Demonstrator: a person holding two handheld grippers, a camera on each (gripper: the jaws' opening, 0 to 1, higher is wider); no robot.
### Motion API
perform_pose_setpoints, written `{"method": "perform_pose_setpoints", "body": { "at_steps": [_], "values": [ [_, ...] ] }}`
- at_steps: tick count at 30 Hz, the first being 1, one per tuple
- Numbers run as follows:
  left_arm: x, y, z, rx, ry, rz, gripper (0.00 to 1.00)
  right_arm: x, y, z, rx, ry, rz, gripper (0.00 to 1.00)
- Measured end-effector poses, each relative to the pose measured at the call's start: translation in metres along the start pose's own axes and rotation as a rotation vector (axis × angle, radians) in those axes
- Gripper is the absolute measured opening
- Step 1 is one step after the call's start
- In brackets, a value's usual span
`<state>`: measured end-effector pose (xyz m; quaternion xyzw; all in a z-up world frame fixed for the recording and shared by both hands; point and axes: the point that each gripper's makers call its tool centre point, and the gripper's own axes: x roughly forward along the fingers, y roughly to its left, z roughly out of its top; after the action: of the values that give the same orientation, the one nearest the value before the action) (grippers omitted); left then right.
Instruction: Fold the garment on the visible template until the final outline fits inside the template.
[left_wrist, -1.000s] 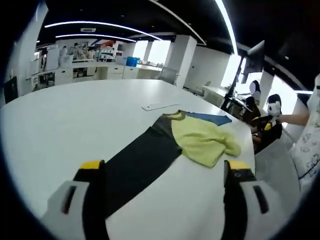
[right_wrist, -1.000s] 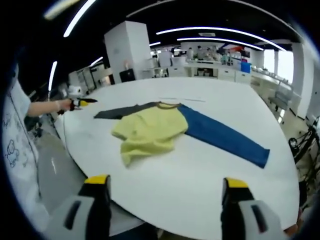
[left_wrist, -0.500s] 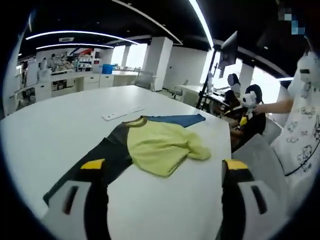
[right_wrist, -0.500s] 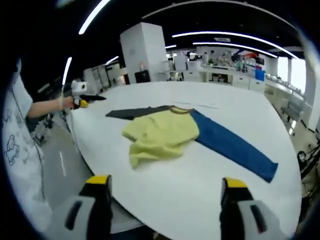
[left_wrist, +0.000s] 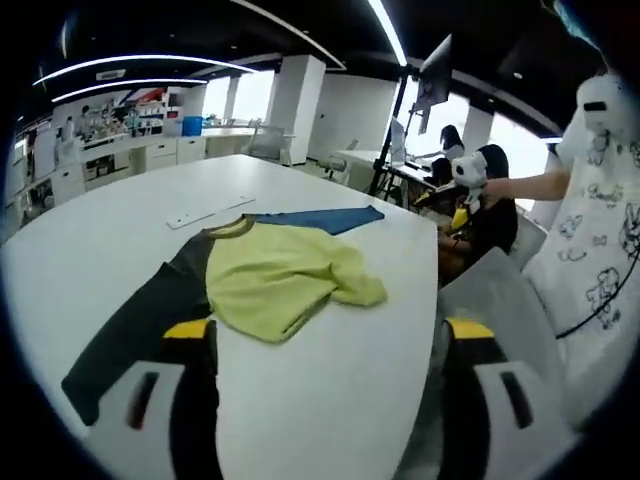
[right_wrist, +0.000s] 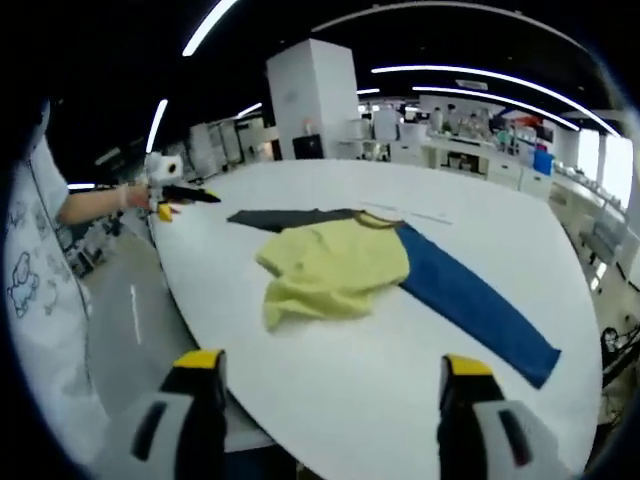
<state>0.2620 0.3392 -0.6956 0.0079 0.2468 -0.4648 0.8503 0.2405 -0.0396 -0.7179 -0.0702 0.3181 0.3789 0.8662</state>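
A long-sleeved garment lies on the white table (left_wrist: 90, 240). Its yellow body (left_wrist: 275, 280) is bunched up, a dark grey sleeve (left_wrist: 130, 335) runs toward me and a blue sleeve (left_wrist: 315, 220) runs away. My left gripper (left_wrist: 328, 330) hangs open above the table's near part, holding nothing. In the right gripper view the yellow body (right_wrist: 335, 270) sits mid-table between the blue sleeve (right_wrist: 470, 305) and the grey sleeve (right_wrist: 280, 216). My right gripper (right_wrist: 331, 362) is open and apart from the cloth. The left gripper (right_wrist: 175, 190) shows at the far table edge, held in a hand.
A thin white strip (left_wrist: 205, 213) lies on the table just beyond the collar. The person's white printed clothing (left_wrist: 600, 250) stands off the table edge, with the right gripper (left_wrist: 465, 175) held out over a black chair (left_wrist: 485, 220). Desks, counters and a monitor (left_wrist: 435, 75) fill the room behind.
Both views have swung and shifted with the hands. The garment lies as it did, and both grippers stay open and away from it.
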Motion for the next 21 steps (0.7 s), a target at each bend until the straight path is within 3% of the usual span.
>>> {"method": "perform_pose_setpoints", "body": {
  "at_steps": [8,11,14,18,21],
  "values": [
    [0.011,-0.018,0.004,0.006,-0.005,0.017,0.89,0.013,-0.005,0.007,-0.044,0.004,0.042,0.88],
    [0.015,-0.025,0.003,-0.004,-0.012,0.025,0.88,0.022,-0.001,0.011,-0.085,0.011,0.065,0.81],
    [0.019,-0.032,-0.001,-0.015,-0.013,0.037,0.87,0.034,0.013,0.018,-0.186,0.007,0.131,0.69],
    [0.023,-0.035,-0.003,-0.039,-0.031,0.048,0.87,0.055,0.027,0.023,-0.260,0.024,0.192,0.66],
    [0.027,-0.043,-0.004,-0.044,-0.046,0.061,0.86,0.076,0.039,0.024,-0.384,0.051,0.231,0.61]
  ]
}}
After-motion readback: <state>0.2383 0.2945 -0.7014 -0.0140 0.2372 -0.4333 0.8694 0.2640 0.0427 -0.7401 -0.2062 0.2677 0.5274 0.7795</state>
